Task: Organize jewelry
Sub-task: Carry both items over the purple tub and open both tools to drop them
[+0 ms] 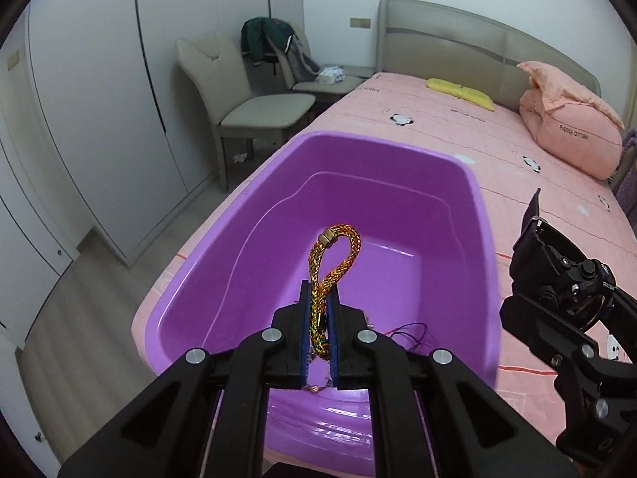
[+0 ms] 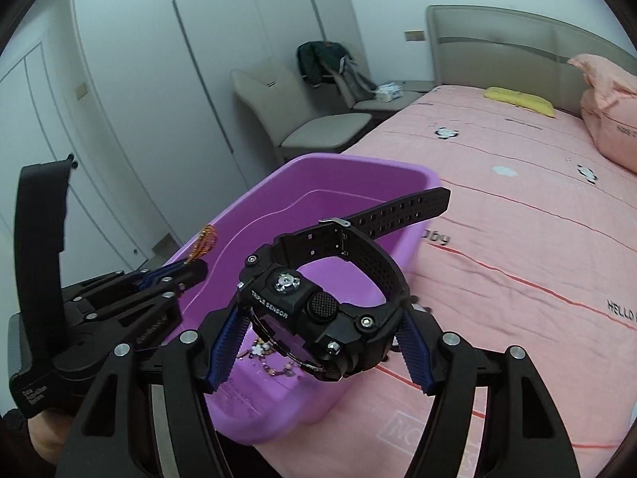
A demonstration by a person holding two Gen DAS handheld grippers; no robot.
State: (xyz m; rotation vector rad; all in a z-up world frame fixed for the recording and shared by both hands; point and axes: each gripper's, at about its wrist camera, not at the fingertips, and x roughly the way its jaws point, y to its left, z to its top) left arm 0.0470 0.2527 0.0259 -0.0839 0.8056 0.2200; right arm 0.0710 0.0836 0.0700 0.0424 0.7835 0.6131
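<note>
A bed with a pink panda-print cover fills the right side, backed by a padded beige headboard, with a folded pink quilt and a yellow pillow near its head. Beside it stand two beige chairs, the farther one draped with dark clothes. White wardrobe doors line the left wall above pale wood flooring.

Right gripper jaws clamping black watch, purple tub behind, pink bed
</note>
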